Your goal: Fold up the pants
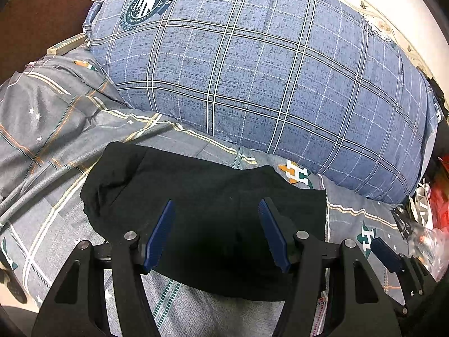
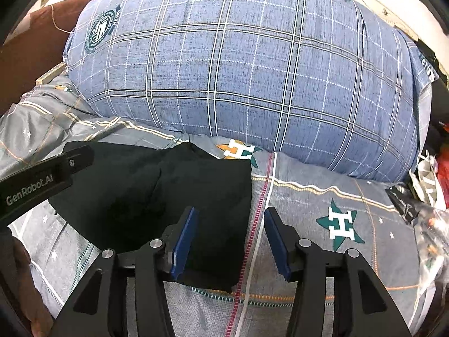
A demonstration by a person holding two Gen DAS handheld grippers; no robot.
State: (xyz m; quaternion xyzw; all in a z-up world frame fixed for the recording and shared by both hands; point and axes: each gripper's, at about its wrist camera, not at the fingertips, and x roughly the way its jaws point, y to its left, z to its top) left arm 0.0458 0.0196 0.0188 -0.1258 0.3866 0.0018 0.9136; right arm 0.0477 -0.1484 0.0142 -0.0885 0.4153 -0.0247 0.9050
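The biggest thing I see is one grey bed sheet with thin stripes, small white stars and green star shapes with a white letter H [image 2: 322,196]. It lies under both of my grippers. I can count three of those green H stars past my right fingers.

Next is one big puffy blue checked pillow with a round green badge on it [image 1: 252,78]. It sits far ahead of my fingers, on the sheet.

Then comes one pair of black soft cloth pants, folded into a small flat bundle [image 1: 202,213]. It lies on the sheet, right in front of my left fingers and between them. Its straight right edge passes just left of the gap in my right fingers.

My left gripper with two blue finger pads on black arms [image 1: 217,234] is spread wide. It holds nothing. The pants lie under the gap.

My right gripper, black with two blue pads too [image 2: 231,240], is also spread wide and holds nothing. Its left pad is over the pants and its right pad is over bare sheet.

To the far right of my right fingers is a small heap of clear plastic and red stuff [image 2: 432,196]. I cannot tell what it is.
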